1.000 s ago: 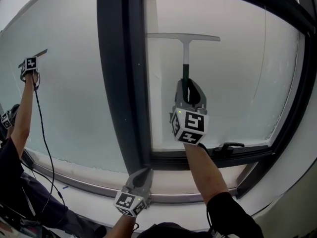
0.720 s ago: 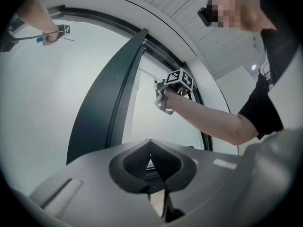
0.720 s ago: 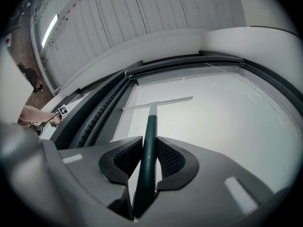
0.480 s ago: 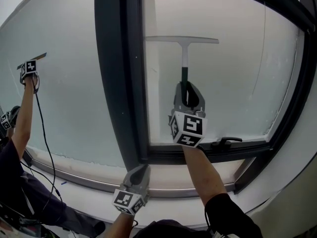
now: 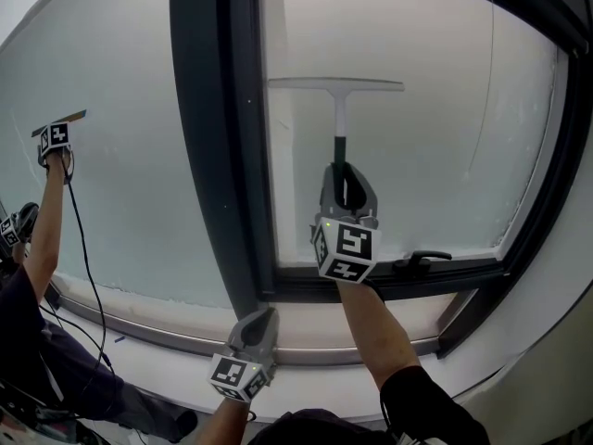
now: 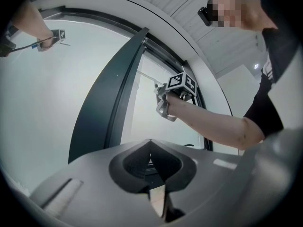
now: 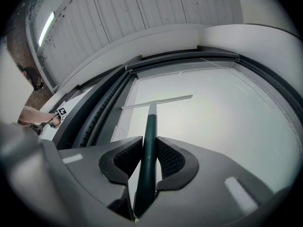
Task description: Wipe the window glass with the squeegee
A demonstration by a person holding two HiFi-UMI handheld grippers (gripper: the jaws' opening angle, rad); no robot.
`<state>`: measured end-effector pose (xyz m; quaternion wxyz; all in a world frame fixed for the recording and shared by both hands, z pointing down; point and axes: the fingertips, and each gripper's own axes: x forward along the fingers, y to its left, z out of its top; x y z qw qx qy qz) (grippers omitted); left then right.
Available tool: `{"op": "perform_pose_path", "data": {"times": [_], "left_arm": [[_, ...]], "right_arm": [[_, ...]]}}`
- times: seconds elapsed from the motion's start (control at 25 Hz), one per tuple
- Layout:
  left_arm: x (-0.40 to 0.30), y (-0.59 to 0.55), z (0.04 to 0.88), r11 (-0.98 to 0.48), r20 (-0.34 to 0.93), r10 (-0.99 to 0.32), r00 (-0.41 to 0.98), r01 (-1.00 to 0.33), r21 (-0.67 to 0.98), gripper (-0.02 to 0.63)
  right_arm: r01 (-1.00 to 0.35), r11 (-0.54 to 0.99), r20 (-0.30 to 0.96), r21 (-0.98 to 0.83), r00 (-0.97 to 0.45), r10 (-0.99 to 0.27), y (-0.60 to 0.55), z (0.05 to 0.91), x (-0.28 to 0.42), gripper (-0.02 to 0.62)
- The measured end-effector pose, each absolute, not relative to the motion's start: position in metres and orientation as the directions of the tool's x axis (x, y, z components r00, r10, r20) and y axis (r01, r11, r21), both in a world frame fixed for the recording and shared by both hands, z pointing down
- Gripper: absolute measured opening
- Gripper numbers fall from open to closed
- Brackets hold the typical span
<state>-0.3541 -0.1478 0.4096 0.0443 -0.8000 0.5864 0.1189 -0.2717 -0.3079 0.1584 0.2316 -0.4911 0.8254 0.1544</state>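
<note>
Right gripper view shows the right gripper [image 7: 150, 150] clamped on the squeegee [image 7: 151, 122] handle, its blade lying mid-frame against the window glass [image 7: 222, 117]. Even pressure and a level blade would likely wipe cleanly. The left gripper [image 6: 150, 145] hangs closed and empty.

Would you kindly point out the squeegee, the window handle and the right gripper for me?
squeegee [image 5: 336, 84], head view, middle of its blade.
window handle [image 5: 422, 260], head view, its dark lever.
right gripper [image 7: 149, 146], right gripper view, midway between its fingers, shut on the squeegee.
</note>
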Motion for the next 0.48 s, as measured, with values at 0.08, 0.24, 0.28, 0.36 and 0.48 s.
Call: {"op": "perform_pose_path", "data": {"times": [0.08,0.24,0.28,0.36,0.48], "left_arm": [[-0.354,-0.147,0.411,-0.306,-0.239,-0.929,0.282,-0.949,0.070,-0.002],[-0.357,-0.144,0.413,-0.300,-0.236,-0.932,0.274,-0.951,0.079,-0.002],[-0.357,-0.144,0.414,-0.297,-0.235,-0.933,0.271,-0.951,0.082,-0.002],[-0.358,-0.144,0.414,-0.295,-0.234,-0.934,0.268,-0.952,0.085,-0.002],[-0.357,-0.145,0.414,-0.299,-0.229,-0.934,0.275,-0.951,0.079,-0.002]], "right_arm": [[-0.881,0.472,-0.527,0.026,-0.413,-0.743,-0.308,0.164,-0.272,0.097],[-0.880,0.474,-0.513,0.021,-0.417,-0.750,-0.308,0.175,-0.273,0.097],[-0.879,0.475,-0.510,0.021,-0.418,-0.751,-0.307,0.178,-0.273,0.097],[-0.878,0.478,-0.503,0.021,-0.422,-0.754,-0.307,0.184,-0.273,0.097],[-0.878,0.479,-0.489,0.015,-0.424,-0.762,-0.308,0.195,-0.274,0.097]]}}
